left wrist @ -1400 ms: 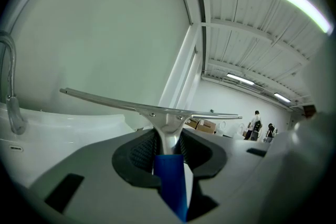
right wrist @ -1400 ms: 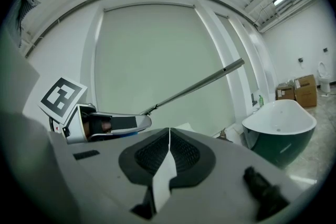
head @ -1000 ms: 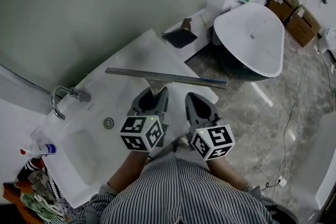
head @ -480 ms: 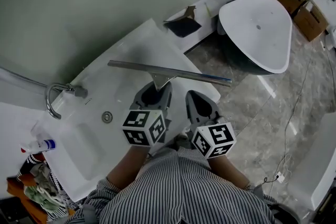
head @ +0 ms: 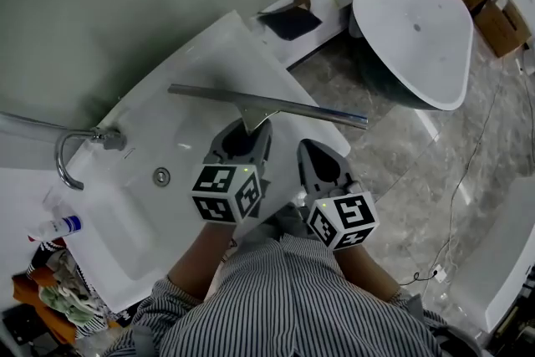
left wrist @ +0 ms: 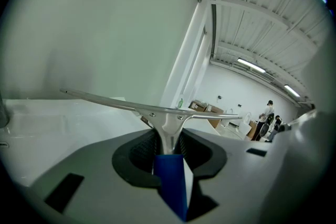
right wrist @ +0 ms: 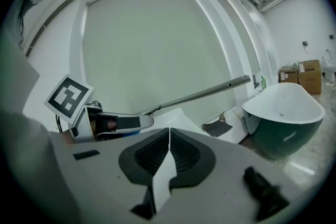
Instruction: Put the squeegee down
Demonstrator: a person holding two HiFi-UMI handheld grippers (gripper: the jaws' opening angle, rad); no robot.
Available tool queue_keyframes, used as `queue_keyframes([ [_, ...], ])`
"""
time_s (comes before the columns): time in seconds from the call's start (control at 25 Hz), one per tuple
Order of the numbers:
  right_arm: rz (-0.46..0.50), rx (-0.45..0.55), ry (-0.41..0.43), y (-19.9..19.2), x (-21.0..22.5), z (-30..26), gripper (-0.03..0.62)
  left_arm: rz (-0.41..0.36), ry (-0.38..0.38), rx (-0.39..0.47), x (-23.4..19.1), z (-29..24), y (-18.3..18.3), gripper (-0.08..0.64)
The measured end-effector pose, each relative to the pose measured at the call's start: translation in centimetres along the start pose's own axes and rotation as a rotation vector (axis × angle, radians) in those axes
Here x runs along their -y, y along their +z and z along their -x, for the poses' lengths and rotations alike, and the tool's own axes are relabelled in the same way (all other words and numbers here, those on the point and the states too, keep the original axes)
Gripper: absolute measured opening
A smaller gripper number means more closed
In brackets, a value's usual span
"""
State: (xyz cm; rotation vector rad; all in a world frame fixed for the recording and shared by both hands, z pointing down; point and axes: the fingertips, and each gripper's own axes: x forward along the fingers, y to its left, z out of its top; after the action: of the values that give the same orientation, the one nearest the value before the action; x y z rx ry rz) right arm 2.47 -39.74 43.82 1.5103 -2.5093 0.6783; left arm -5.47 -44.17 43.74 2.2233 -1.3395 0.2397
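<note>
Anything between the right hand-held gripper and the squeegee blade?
No object. The head view shows only bare white sink top between the right hand-held gripper, jaws shut and empty, and the squeegee, which the left hand-held gripper holds.

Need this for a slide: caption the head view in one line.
Left hand-held gripper holds a squeegee by its handle over a white sink top; right hand-held gripper, shut, alongside.

Left tongs (head: 246,132): jaws clamped on the handle of the squeegee (head: 267,106), the tool pointing forward and slightly downward. Right tongs (head: 311,150): jaws pressed together with nothing between them, held just beside the left at a similar slant. Left forearm (head: 201,263) and right forearm (head: 361,270) run roughly parallel, close to the torso.
</note>
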Motion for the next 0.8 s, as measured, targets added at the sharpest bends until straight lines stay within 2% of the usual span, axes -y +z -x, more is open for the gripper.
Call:
queue_keyframes([
  [0.32,-0.015,-0.049,0.002,-1.8,2.2,-1.0,0.017,0.015,0.019,-0.031,-0.6,-2.2,-1.6,0.13],
  [0.8,-0.05,-0.125,0.036,-5.2,2.8,-2.5,0.017,0.071,0.029,-0.116,-1.0,-5.4,-5.9,0.13],
])
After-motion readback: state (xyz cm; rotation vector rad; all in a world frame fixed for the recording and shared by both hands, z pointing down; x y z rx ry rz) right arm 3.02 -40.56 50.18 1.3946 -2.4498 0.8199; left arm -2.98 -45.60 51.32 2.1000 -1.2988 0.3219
